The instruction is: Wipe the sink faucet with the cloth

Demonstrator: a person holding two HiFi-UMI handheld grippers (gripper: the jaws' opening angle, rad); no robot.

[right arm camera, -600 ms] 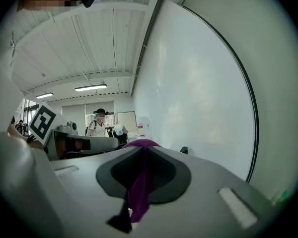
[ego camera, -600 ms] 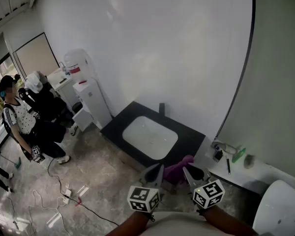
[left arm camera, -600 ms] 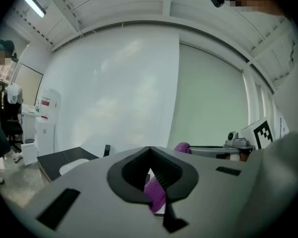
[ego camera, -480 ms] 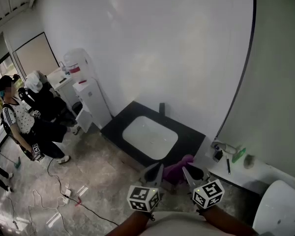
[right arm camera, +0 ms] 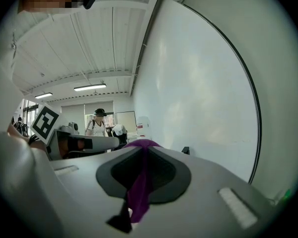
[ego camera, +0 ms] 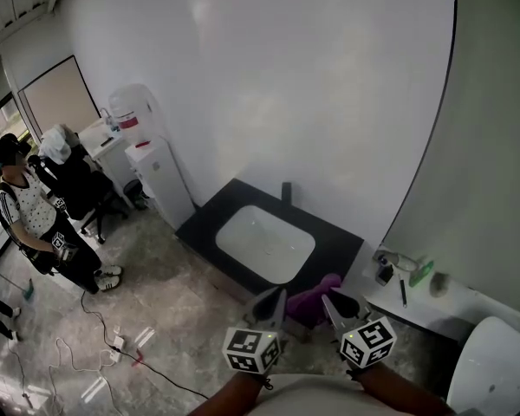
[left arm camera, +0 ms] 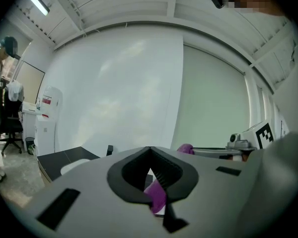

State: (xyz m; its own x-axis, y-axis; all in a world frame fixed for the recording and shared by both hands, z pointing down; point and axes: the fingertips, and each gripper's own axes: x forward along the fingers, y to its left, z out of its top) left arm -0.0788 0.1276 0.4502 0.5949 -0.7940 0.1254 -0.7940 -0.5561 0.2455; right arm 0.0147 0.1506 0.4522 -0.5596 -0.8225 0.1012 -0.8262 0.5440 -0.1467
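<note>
Vs. approx half a sec ago, hardly anything changes on our side. The left gripper (ego camera: 276, 304) & right gripper (ego camera: 331, 305) sit at the same low spot in the head view, w/ the purple cloth (ego camera: 315, 298) bunched between them. What does move is the bystander (ego camera: 24, 219) at far left, who has stepped away from the chair (ego camera: 85, 189), & our view swings a touch. So we judge the wipe hasn't started; we're just holding the cloth ready.

Left gripper: jaws pressed together in its own view, a fold of cloth pinched in the gap & hanging below. Right gripper: same, jaws closed tight on a strip of cloth that runs up over the tips. So both ends are gripped, w/ the cloth slack between.

The faucet (ego camera: 285, 191) is a small dark upright at the back edge of the white sink (ego camera: 264, 243), against the wall (ego camera: 312, 85). The cloth is over the near right corner of the black counter (ego camera: 334, 248), well apart from the faucet, w/ the whole basin between. Next we'd prob. need to reach fwd across the sink.
</note>
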